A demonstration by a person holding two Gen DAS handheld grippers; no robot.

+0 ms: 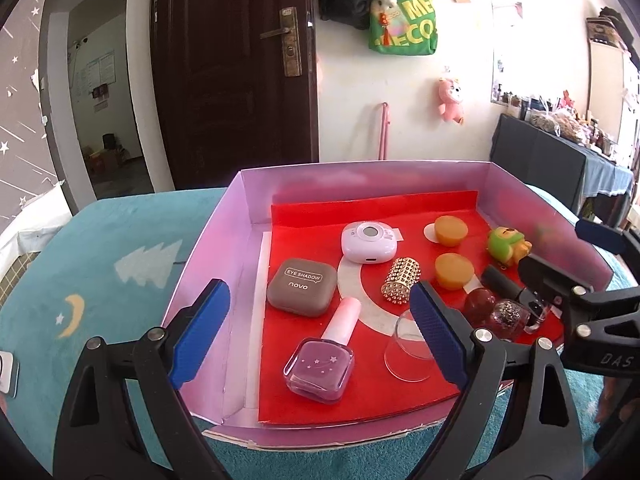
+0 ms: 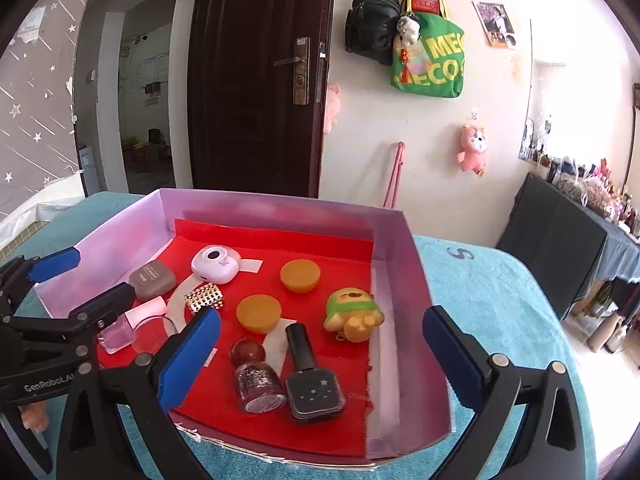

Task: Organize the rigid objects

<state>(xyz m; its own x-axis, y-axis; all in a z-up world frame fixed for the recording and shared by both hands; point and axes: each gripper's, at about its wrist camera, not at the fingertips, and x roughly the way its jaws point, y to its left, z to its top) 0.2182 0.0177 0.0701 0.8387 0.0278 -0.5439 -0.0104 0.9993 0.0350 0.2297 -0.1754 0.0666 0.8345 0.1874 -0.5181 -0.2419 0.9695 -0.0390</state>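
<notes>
Black nail-polish bottle point(image 2: 314, 386) whole only in right-wrist view; left claw point(image 1: 320, 330) and right claw point(image 2: 326, 354) both released, empty.

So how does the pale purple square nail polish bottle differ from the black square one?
The pale purple bottle is see-through with a pink cap; the black bottle is opaque with a black cap. The purple one lies at the box's left front, the black one towards the right front. Both lie flat on the red liner, caps pointing away, star-printed.
</notes>
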